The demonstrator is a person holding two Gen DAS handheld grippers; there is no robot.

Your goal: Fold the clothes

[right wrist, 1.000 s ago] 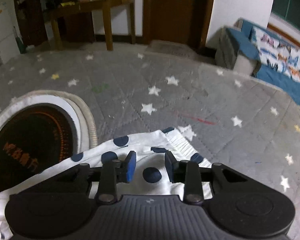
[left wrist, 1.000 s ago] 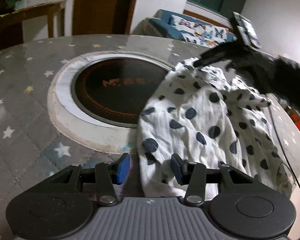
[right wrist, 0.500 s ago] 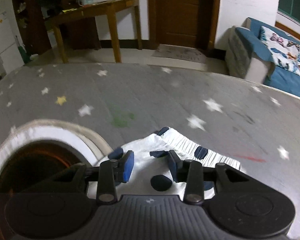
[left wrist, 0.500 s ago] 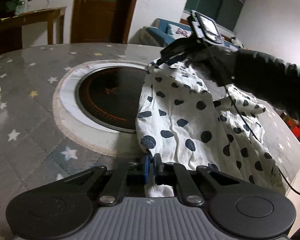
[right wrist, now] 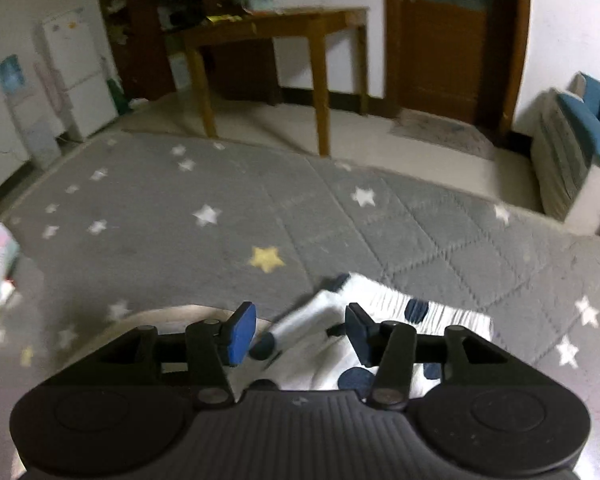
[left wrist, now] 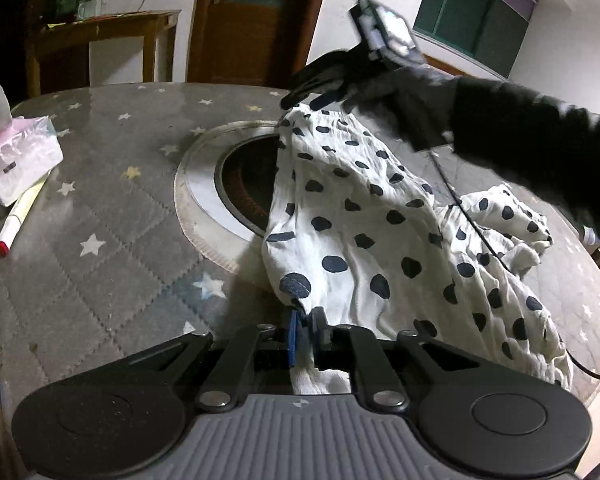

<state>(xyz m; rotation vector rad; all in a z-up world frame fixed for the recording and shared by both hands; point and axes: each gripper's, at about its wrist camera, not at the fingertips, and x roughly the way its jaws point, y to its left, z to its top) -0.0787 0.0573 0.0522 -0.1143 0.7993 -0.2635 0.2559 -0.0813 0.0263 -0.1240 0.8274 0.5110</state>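
Note:
A white garment with dark blue polka dots [left wrist: 372, 232] hangs stretched between both grippers above the grey star-patterned table cover [left wrist: 100, 216]. My left gripper [left wrist: 304, 332] is shut on its near lower corner. In the left wrist view my right gripper [left wrist: 320, 100], in a black-gloved hand, is at the garment's far top edge. In the right wrist view my right gripper [right wrist: 300, 332] has its jaws spread apart, with the garment's ribbed hem [right wrist: 404, 308] lying between and under them.
A round dark hotplate with a pale ring [left wrist: 240, 184] sits in the table's middle, partly under the garment. A tissue pack [left wrist: 16, 160] and a red-tipped marker [left wrist: 16, 220] lie at the left. A black cable [left wrist: 472, 224] crosses the garment.
My left gripper closed on the garment's near corner. Both grippers rose and moved left, lifting the garment off the table. The right jaws stand wider apart than before.

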